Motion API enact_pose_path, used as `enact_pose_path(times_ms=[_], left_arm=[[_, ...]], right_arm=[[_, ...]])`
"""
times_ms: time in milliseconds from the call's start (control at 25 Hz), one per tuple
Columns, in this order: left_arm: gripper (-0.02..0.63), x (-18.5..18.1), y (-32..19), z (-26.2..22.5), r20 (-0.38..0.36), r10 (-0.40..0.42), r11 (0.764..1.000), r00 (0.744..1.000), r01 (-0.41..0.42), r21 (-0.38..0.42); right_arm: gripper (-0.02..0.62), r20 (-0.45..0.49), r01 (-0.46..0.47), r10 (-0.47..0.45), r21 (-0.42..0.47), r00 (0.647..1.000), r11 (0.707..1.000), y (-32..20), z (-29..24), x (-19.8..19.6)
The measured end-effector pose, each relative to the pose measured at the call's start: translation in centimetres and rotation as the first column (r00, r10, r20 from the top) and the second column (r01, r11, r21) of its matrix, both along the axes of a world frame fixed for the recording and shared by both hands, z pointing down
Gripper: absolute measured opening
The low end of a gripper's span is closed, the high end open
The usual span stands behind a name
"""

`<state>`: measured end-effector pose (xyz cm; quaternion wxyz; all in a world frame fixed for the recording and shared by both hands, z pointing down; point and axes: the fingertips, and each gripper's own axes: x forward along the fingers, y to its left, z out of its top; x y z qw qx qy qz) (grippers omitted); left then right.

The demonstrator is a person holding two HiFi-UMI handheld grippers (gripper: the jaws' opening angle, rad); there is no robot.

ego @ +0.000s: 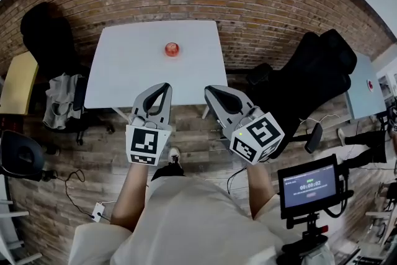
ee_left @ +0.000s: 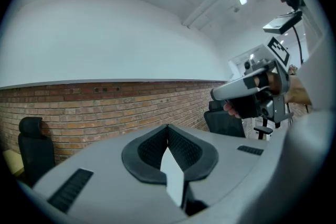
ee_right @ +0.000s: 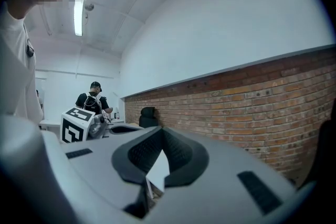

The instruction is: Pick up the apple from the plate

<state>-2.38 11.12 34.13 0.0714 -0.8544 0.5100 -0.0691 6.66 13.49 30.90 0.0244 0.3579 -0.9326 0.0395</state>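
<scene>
The left claw and right claw are held level, side by side in the lower middle of the head view. Each has its jaws pressed together on nothing, likely because they are only on approach. The apple sits upper centre on the white tabletop, well apart from both, beyond their tips

A small, round red apple is seen resting on a white table, in its far half, near the middle.
</scene>
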Motion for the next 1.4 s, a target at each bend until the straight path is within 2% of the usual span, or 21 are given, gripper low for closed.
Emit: enact_pose_path(times_ms=[320, 600, 960, 1200, 1400], left_arm=[[0.008, -1.8, -4.6, 0.3, -0.004, 0.022, 1.000, 1.000, -0.022, -0.018], [0.006, -3.9, -8.3, 0.7, -0.007, 0.031, 0.999, 0.999, -0.031, -0.031], [0.006, -6.0, -12.8, 0.8, -0.006, 0.058, 0.998, 0.998, -0.058, -0.040], [0.006, -6.9, -14.7, 1.4, -0.007, 0.057, 0.997, 0.998, -0.058, -0.053], [0.006, -7.3, -15.1, 1.6, -0.011, 0.058, 0.996, 0.998, -0.059, -0.062]], right_arm=[[0.003, -0.003, -0.005, 0.005, -0.013, 1.000, 1.000, -4.2, 0.1, -1.7], [0.003, 0.071, 0.035, -0.036, 0.014, 0.997, 0.999, -7.0, -1.0, -3.7], [0.003, 0.028, -0.008, 0.009, -0.016, 1.000, 1.000, -11.5, 0.0, -5.5], [0.003, -0.017, 0.027, -0.027, -0.002, 1.000, 1.000, -13.0, 0.7, -7.2], [0.003, 0.019, 0.017, -0.017, -0.009, 1.000, 1.000, -13.5, 0.4, -7.4]])
